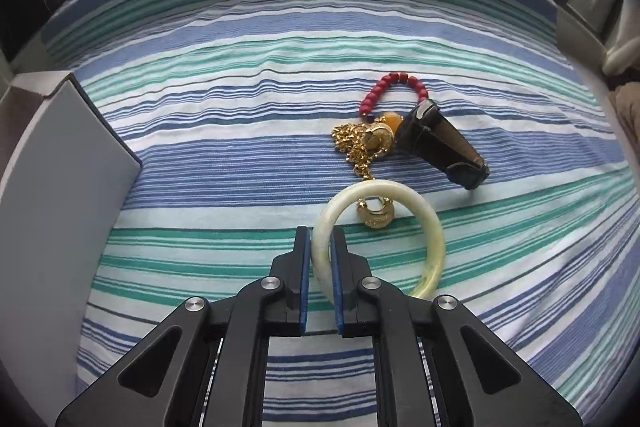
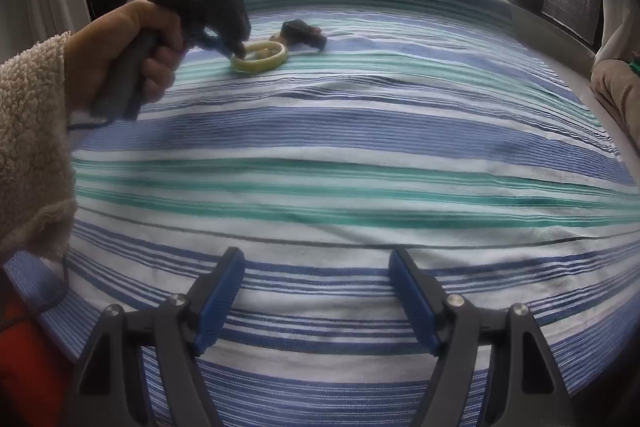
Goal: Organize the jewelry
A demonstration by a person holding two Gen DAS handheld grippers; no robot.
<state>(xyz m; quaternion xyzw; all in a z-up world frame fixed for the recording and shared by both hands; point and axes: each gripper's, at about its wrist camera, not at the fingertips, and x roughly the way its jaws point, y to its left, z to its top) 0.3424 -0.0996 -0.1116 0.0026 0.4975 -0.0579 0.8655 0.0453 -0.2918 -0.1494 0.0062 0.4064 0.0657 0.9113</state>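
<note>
A pale green jade bangle (image 1: 434, 239) lies on the striped cloth. My left gripper (image 1: 321, 233) is shut on its left side, one finger inside the ring and one outside. A gold chain (image 1: 356, 143) with a gold padlock pendant (image 1: 378, 217) runs under the bangle. Behind lie a red bead bracelet (image 1: 394, 87) and a dark hair clip (image 1: 444, 147). In the right wrist view the bangle (image 2: 260, 61) and the left gripper (image 2: 236, 47) show far off at upper left. My right gripper (image 2: 316, 263) is open and empty, low over the cloth.
A grey box lid or tray (image 1: 60, 195) stands at the left edge of the striped bedcover (image 1: 240, 155). The person's hand in a fleece sleeve (image 2: 36, 131) holds the left tool. Windows and dark curtains lie beyond the bed.
</note>
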